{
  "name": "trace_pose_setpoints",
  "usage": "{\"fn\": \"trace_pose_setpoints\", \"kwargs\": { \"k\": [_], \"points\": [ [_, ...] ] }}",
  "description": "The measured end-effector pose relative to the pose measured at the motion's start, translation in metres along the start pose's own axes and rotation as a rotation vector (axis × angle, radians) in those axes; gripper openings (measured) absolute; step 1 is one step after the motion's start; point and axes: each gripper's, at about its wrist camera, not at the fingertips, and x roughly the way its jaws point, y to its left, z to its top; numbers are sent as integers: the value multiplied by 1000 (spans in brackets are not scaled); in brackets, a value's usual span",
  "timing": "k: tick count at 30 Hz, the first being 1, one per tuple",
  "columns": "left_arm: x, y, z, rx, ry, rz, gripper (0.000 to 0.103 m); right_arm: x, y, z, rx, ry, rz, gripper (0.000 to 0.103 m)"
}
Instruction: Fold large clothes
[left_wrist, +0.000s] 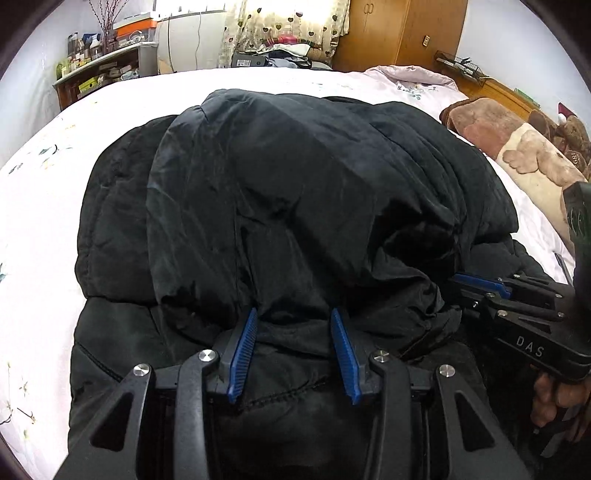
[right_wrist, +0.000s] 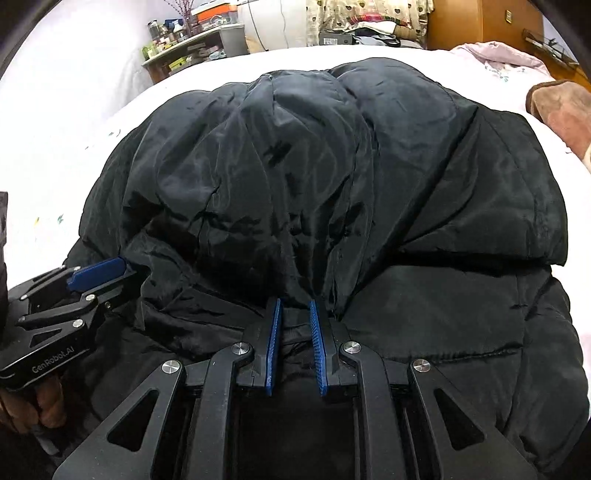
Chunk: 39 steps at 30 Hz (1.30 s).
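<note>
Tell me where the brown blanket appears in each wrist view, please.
Left wrist view: the brown blanket lies at the right edge, on the bed beyond the black padded jacket.
Right wrist view: only its corner shows, upper right edge.
Shared landmark: the wooden wardrobe behind the bed.

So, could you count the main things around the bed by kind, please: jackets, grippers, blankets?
Black padded jacket: 1
Grippers: 2, the left gripper and the right gripper, each with its fingers closed on a fold of the jacket
Brown plush blanket: 1
Pink quilt: 1
Total: 5
</note>
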Motion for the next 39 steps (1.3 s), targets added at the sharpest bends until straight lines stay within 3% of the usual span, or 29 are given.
{"fn": "trace_pose_setpoints", "kwargs": {
  "k": [11, 15, 17, 19, 30, 39],
  "points": [
    [13, -9, 0, 10, 0, 47, 44, 8, 16, -7, -24, -14, -25, 16],
    [1, -22, 8, 27, 41, 73, 44, -15, 21, -5, -27, -16, -64, 17],
    [-12, -24, 9, 9, 41, 65, 44, -35, 26, -8, -23, -37, -84, 30],
    [-27, -25, 4, -6, 36, 61, 44, -54, 29, -14, -12, -47, -84, 36],
    [-129, -22, -37, -42, -54, 51, 45, -154, 51, -54, -39, -142, -113, 36],
    [-188, -27, -68, -33, -101, 55, 47, -201, 66, -89, -42, -187, -110, 36]
  ]
}}
